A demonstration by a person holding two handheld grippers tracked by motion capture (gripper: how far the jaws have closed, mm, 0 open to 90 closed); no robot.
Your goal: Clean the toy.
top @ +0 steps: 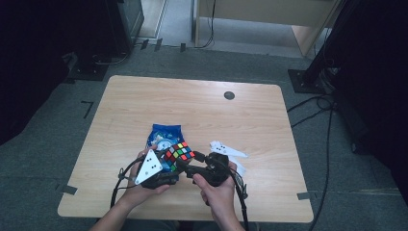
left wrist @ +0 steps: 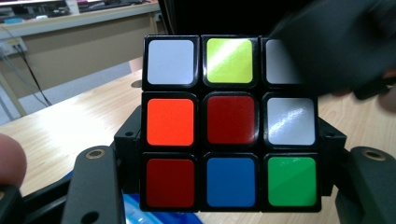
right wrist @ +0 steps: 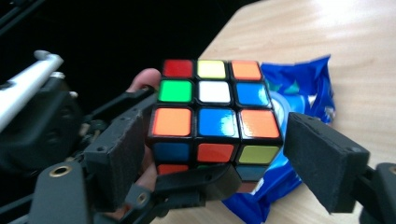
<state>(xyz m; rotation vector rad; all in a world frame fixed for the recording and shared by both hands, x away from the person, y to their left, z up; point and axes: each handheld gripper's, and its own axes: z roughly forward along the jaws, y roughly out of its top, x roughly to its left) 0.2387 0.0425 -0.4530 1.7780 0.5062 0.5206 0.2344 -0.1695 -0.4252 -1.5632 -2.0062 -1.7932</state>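
Both hands meet near desk's front edge, forearms coming from below. Left tongs (left wrist: pixel 231 186) clamp cube (left wrist: pixel 231 121) sides. Right tongs (right wrist: pixel 212 154) spread apart around it.

High view looks down from above — both gripper views sit close, sharing the cube (left wrist: pixel 231 123).

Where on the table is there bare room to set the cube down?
The far half of the table is bare apart from the small dark disc; its left and right margins are bare too. It is crowded near the front edge, where the blue packet, white pieces and both hands sit.
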